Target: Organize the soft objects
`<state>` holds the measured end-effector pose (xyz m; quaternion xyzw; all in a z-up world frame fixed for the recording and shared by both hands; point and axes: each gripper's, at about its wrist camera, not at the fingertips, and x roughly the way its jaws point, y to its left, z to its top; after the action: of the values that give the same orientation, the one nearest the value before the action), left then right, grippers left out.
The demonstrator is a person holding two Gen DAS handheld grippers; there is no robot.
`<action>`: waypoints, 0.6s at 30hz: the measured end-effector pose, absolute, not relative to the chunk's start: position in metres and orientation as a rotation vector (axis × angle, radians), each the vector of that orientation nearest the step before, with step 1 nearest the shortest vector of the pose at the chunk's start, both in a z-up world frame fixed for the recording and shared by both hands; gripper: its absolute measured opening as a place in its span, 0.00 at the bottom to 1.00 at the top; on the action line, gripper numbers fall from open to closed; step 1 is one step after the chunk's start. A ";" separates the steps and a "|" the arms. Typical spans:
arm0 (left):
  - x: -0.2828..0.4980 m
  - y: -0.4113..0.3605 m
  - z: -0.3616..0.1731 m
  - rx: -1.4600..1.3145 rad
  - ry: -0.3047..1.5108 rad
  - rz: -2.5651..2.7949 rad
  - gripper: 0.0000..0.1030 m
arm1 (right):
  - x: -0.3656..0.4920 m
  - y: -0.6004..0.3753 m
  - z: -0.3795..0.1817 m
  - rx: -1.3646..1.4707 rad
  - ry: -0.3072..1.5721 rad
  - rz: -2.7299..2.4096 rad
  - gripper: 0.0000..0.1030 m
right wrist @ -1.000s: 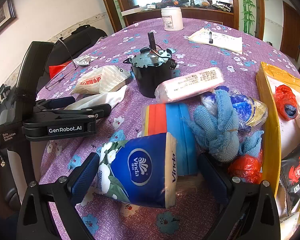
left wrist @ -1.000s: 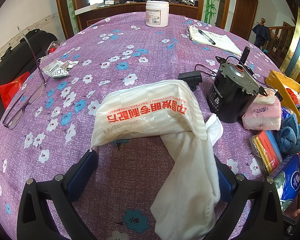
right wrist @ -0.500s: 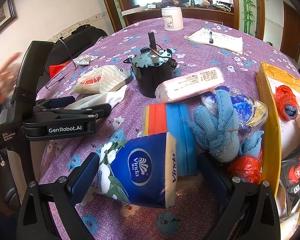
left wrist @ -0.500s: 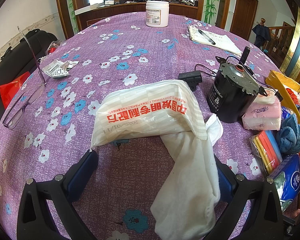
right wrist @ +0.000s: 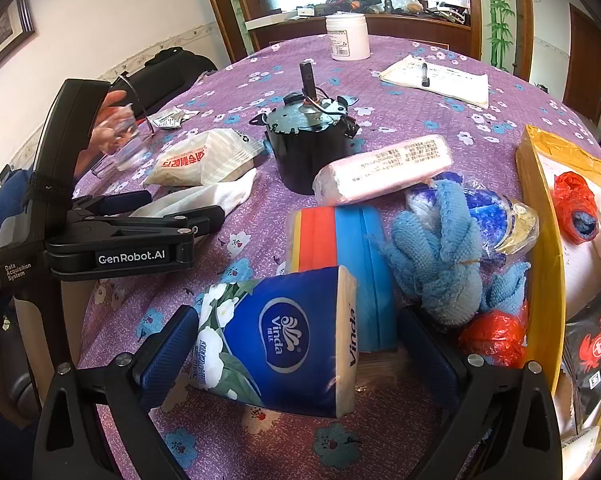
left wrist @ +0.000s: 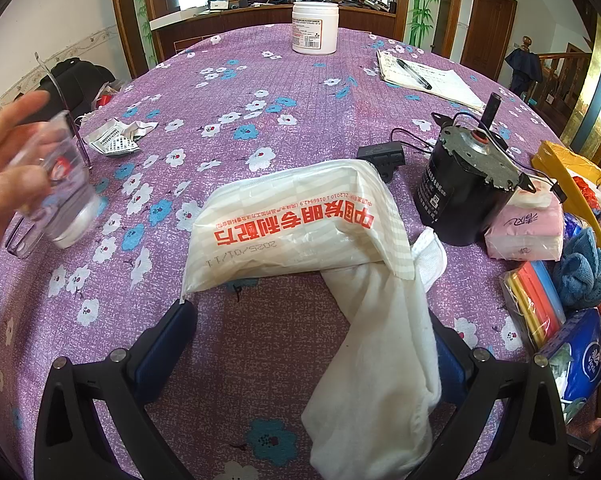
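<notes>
On table (left wrist: 260,80), one sock (left wrist: 380,360), two tissue packs (right wrist: 276,340).

two tissue packs (right wrist: 278,340) (right wrist: 384,168), one white sock (left wrist: 380,356), one motor (left wrist: 464,188), one jar (left wrist: 315,28) (white), one pen (left wrist: 414,74)
</notes>
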<state>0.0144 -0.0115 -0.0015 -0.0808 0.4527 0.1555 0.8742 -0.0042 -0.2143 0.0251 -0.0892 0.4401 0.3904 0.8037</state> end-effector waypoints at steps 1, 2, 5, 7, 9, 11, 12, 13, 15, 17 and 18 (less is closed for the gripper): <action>0.014 -0.011 -0.001 -0.169 0.946 0.325 1.00 | -0.004 -0.214 0.025 -0.191 0.943 0.836 0.99; 0.014 -0.010 -0.001 -0.169 0.946 0.325 1.00 | -0.004 -0.214 0.025 -0.191 0.943 0.836 0.99; 0.014 -0.012 -0.002 -0.169 0.946 0.325 1.00 | -0.004 -0.214 0.025 -0.192 0.943 0.836 0.99; 0.014 -0.012 -0.002 -0.169 0.946 0.325 1.00 | -0.004 -0.214 0.025 -0.192 0.943 0.836 0.99; 0.014 -0.011 -0.002 -0.169 0.946 0.325 1.00 | -0.004 -0.214 0.025 -0.191 0.943 0.836 0.99; 0.014 -0.012 -0.002 -0.169 0.946 0.325 1.00 | -0.004 -0.214 0.025 -0.192 0.943 0.835 0.99; 0.014 -0.009 -0.001 -0.169 0.946 0.325 1.00 | -0.004 -0.214 0.025 -0.193 0.943 0.835 0.99; 0.014 -0.011 -0.001 -0.169 0.946 0.325 1.00 | -0.005 -0.214 0.025 -0.197 0.943 0.834 0.99; 0.014 -0.011 -0.002 -0.169 0.946 0.325 1.00 | -0.004 -0.213 0.025 -0.201 0.943 0.832 0.99; 0.014 -0.012 -0.002 -0.169 0.946 0.325 1.00 | -0.005 -0.213 0.025 -0.206 0.943 0.829 0.99; 0.014 -0.009 -0.001 -0.169 0.946 0.325 1.00 | -0.005 -0.213 0.024 -0.209 0.943 0.828 0.99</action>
<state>0.0137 -0.0091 -0.0006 -0.0808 0.4528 0.1555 0.8742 -0.0052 -0.2129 0.0245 -0.0974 0.4402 0.3865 0.8046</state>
